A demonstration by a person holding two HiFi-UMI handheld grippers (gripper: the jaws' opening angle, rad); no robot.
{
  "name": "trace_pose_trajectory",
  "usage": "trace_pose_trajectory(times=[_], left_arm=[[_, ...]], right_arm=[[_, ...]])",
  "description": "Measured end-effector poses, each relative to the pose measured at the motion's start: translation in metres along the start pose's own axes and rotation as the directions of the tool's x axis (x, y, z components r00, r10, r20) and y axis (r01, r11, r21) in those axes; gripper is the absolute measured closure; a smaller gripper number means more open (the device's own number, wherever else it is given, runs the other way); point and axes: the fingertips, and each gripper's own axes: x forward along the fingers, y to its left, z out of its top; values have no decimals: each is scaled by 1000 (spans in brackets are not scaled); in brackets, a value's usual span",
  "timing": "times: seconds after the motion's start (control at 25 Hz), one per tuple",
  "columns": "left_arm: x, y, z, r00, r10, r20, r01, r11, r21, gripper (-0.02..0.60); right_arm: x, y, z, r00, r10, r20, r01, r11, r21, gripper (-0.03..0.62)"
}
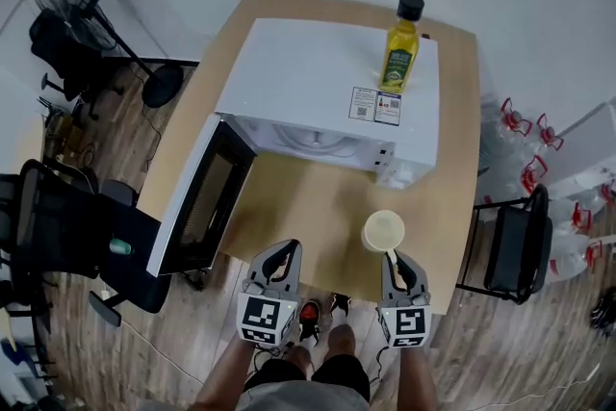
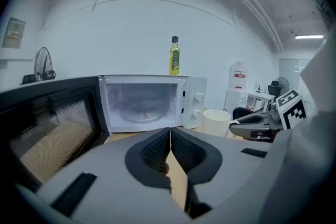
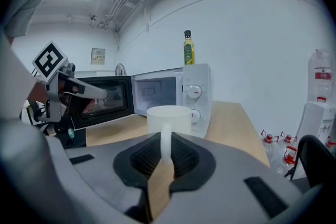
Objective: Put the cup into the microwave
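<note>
A cream cup hangs above the wooden table, in front of the microwave's control panel. My right gripper is shut on its handle, with the cup body just beyond the jaws. The white microwave stands at the back of the table, its black door swung open to the left and its cavity empty. My left gripper is shut with nothing in it, near the table's front edge, left of the cup.
A yellow oil bottle stands on top of the microwave. Black office chairs and a fan are on the floor at the left. Another chair and water jugs sit to the right.
</note>
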Motion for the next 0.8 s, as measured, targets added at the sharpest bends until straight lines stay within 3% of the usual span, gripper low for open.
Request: trace_pose_trajectory(times=[0.8], left_arm=[[-51, 48, 55, 982, 138, 128, -137, 990, -21, 555]], right_arm=[[17, 56, 93, 982, 134, 131, -125, 989, -76, 549]])
